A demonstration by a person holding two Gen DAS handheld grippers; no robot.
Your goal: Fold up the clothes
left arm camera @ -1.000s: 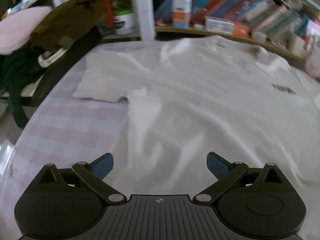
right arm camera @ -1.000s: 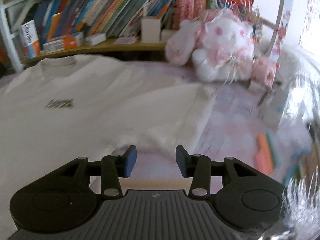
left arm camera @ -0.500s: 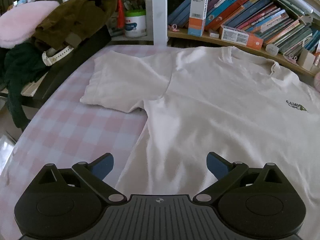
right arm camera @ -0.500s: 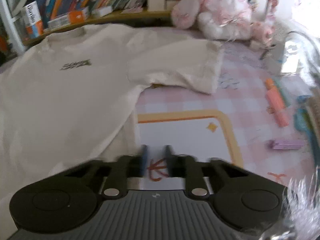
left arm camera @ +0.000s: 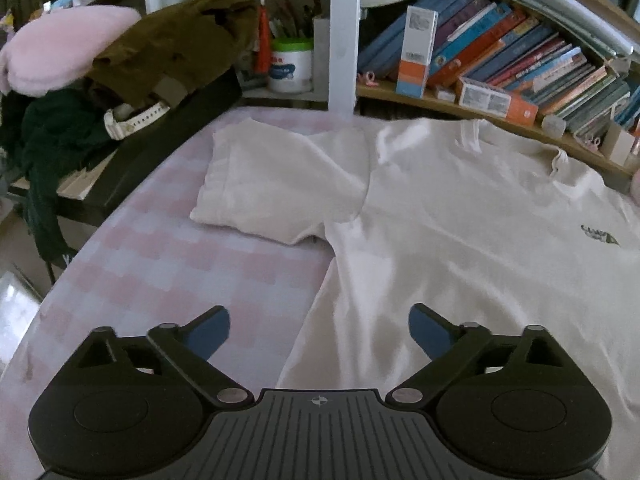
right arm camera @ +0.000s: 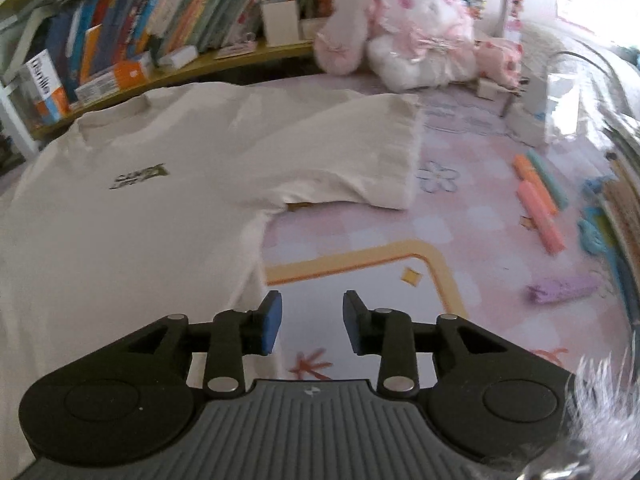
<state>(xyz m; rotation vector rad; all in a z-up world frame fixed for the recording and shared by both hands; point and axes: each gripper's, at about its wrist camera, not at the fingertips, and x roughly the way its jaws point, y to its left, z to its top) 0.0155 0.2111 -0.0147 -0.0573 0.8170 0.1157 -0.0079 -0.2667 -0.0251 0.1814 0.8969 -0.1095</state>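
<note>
T-shirt lies flat on the checked cloth. Left gripper, wide and closing, frames its side hem, gripping nothing; beyond, one sleeve. Right gripper, narrow and opening, empty, just right of the hem; its view alone shows a plush toy.

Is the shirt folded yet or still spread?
Spread. The shirt lies flat, chest logo up, both sleeves out to the sides, with no fold made.

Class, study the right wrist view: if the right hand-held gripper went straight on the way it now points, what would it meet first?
Probably the patterned table mat, just beside the T-shirt edge. The right hand-held gripper, jaws opening and empty, points down at it; depth is uncertain.
</note>
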